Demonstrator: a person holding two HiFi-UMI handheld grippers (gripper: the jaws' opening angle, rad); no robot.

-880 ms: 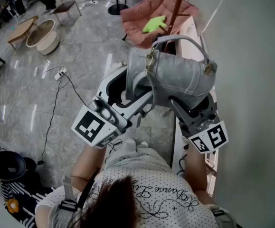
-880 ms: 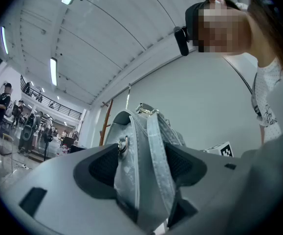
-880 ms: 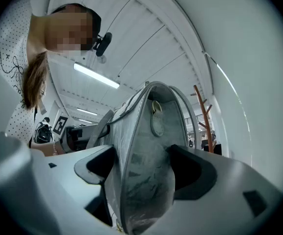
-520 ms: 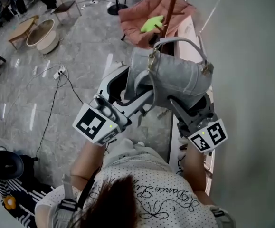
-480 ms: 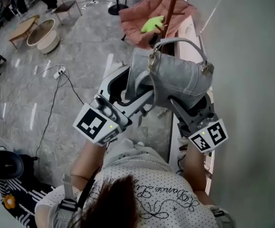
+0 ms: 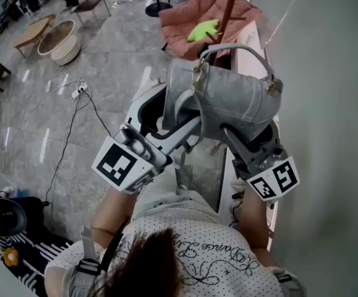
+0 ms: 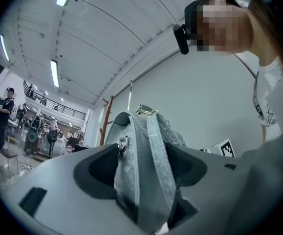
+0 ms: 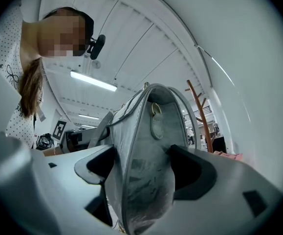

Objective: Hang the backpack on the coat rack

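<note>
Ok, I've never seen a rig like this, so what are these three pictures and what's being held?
There is no robot arm: a person holds a two-jaw gripper in each hand. The head view comes from a camera on the person's head, looking steeply down. The other two views come from cameras riding on the grippers, each looking along its own jaws. The left gripper and the right gripper each clamp one side of a grey backpack, carrying it in the air between them. There is no table: below is a grey floor. The brown pole ahead is the coat rack; the backpack looks not yet hung on it.
</note>
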